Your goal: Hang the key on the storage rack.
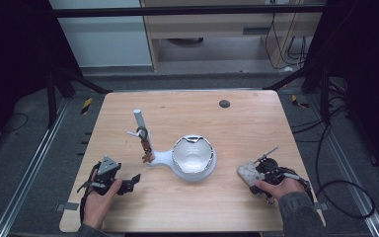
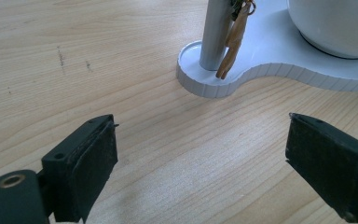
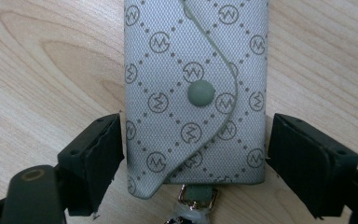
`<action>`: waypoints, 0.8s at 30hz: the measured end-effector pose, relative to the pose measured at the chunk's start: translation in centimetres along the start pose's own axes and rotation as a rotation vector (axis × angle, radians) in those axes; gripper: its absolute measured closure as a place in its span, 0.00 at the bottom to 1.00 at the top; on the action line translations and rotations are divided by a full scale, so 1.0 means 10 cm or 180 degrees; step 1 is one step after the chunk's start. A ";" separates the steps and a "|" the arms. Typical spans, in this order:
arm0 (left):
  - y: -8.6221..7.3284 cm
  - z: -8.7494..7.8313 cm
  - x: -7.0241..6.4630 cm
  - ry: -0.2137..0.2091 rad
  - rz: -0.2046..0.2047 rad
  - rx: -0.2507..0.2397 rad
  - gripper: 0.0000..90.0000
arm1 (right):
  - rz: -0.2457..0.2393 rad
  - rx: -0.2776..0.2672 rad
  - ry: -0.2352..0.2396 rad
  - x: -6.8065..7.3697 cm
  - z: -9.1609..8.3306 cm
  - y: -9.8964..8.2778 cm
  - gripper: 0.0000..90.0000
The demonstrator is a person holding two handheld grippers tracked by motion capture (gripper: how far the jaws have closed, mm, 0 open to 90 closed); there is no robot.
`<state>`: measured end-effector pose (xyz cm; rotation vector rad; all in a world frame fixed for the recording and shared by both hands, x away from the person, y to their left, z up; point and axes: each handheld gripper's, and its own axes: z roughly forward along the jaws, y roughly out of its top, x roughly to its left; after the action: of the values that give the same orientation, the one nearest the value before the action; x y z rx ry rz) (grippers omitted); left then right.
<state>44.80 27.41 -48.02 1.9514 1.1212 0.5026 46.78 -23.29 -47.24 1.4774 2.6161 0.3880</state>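
A grey patterned key pouch (image 3: 191, 84) with a snap button lies flat on the wooden table (image 1: 237, 123), at the front right (image 1: 247, 173). My right gripper (image 3: 196, 158) straddles it, a pad against each long edge, and a metal clasp shows at the pouch's near end. In the high view a hand holds this gripper (image 1: 250, 175) there. My left gripper (image 2: 200, 163) stands open over bare wood, at the front left (image 1: 133, 180). Beyond it rises a white stand's post (image 2: 216, 32) with a brown charm (image 2: 233, 42) hanging beside it.
The white stand (image 1: 165, 158) sits mid-table with its post (image 1: 139, 121) and a white bowl (image 1: 193, 154) on its base. A small dark round spot (image 1: 224, 103) marks the far side of the table. Dark frame bars and cables surround the table.
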 end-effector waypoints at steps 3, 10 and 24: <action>0.00 0.00 0.00 0.0000 0.0000 0.0001 0.09 | 0.0000 0.0003 0.0010 -0.01 0.00 -0.01 0.23; 0.00 0.00 0.00 -0.0001 -0.0001 0.0003 0.09 | -0.0022 0.0017 0.0021 0.00 0.01 -0.01 0.23; 0.00 -0.01 0.01 0.0017 -0.0015 0.0002 0.09 | -0.0164 -0.0005 -0.0036 0.03 -0.03 -0.01 0.33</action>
<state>44.81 27.54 -48.02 1.9486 1.1291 0.5054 46.45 -23.14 -46.99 1.4043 2.6384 0.3753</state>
